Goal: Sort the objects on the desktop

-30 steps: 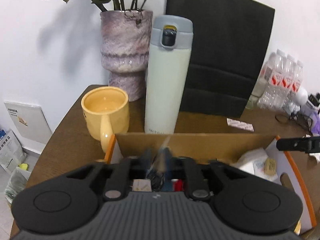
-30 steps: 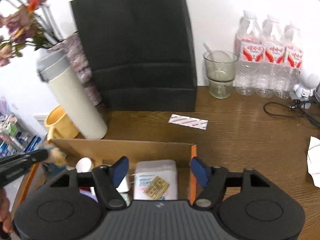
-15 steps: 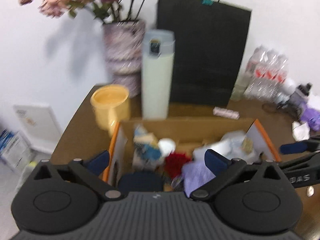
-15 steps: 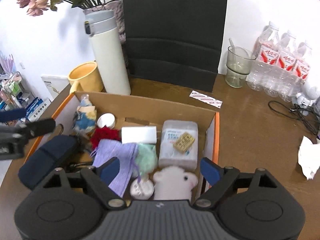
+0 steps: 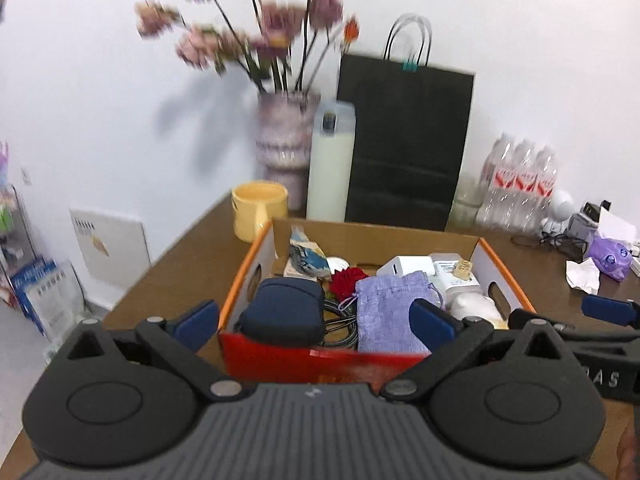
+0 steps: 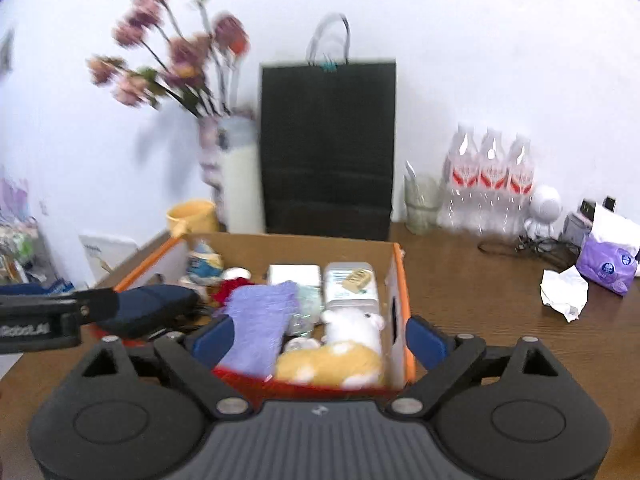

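Both grippers are held wide open, nothing pinched: the left gripper (image 5: 314, 320) and right gripper (image 6: 318, 340) are hovered at the near edge of the box (image 5: 404, 240). The pouch (image 5: 386, 312), navy case (image 5: 282, 312) and plush (image 6: 350, 324) are all sat inside the box, with the mug (image 5: 258, 210) just behind its left corner.

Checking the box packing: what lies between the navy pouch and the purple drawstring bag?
A red flower and dark cable loops lie between navy pouch and purple drawstring bag, clearest in the left wrist view.
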Demonstrator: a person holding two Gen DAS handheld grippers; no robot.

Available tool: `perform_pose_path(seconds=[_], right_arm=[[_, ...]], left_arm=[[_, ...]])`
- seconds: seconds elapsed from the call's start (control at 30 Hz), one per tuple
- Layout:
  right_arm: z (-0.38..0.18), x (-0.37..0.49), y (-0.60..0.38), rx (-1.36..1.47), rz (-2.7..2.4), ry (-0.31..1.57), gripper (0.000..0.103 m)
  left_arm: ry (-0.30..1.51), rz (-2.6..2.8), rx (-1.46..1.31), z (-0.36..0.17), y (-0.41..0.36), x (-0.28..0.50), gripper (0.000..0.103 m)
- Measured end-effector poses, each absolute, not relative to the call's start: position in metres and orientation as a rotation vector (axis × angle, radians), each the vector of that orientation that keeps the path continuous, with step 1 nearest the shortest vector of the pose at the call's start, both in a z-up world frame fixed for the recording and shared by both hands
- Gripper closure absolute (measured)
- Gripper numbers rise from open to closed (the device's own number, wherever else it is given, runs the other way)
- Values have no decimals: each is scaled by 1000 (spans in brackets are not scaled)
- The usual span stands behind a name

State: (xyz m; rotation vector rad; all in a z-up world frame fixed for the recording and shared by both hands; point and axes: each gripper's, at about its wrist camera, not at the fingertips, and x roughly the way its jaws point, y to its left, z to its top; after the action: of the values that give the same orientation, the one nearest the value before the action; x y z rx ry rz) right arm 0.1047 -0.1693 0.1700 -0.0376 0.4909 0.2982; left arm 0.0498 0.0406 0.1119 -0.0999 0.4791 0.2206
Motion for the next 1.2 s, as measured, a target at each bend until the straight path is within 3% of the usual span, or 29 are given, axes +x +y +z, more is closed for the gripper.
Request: perform_pose_path(seconds=[0.13, 0.7, 1.2], right_arm=[[152, 58, -171, -51, 335, 465, 4], [77, -54, -197, -134, 335, 530, 4], [75, -66, -230, -121, 196, 472, 4]], left_arm=[[432, 235, -87, 99, 30, 6, 0], [532, 269, -144, 10, 23, -108, 0], [501, 187, -52, 16, -5, -110, 0]])
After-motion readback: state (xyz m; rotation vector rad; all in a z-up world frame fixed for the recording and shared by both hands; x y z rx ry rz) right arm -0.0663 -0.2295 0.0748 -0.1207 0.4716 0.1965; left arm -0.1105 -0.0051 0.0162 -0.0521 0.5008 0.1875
